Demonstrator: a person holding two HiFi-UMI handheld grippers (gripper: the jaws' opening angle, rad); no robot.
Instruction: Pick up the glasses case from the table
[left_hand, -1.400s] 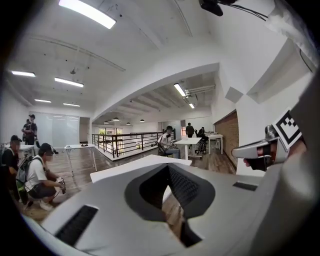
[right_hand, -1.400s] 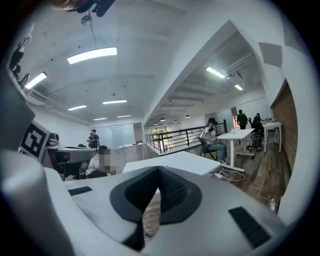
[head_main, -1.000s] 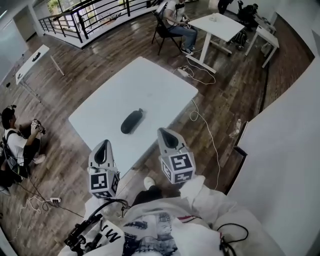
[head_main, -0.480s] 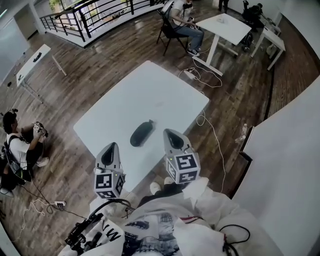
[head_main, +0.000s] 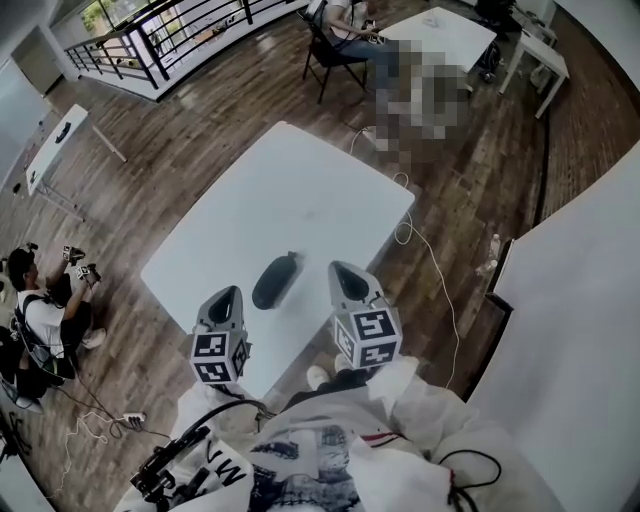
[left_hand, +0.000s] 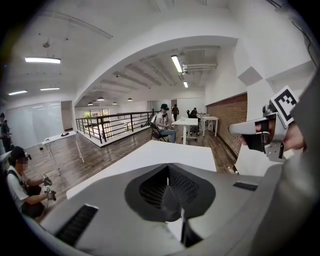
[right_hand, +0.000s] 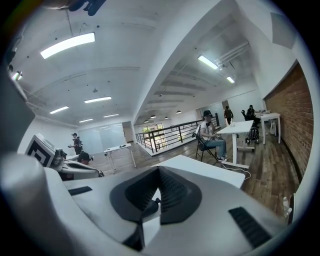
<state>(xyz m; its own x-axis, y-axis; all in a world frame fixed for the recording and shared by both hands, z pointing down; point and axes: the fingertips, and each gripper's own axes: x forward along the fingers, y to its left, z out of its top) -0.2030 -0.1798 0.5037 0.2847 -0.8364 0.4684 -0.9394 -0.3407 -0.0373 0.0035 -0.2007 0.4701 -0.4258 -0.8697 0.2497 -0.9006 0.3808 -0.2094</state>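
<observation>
The dark glasses case (head_main: 275, 281) lies near the close edge of the white surface (head_main: 300, 180), just ahead of and between my left gripper (head_main: 224, 300) and right gripper (head_main: 346, 274). Its long axis runs away from me, tipped slightly right. Both grippers are pressed together and empty, the left seemingly nearer to this smooth, rounded oblong.

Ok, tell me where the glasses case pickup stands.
Done: nothing yet. The glasses case lies untouched on the white table, near its front edge. In hand: the left gripper and right gripper hover one on each side of it, both with jaws shut and empty. Left: open a gripper, close it on the case, lift.
</observation>
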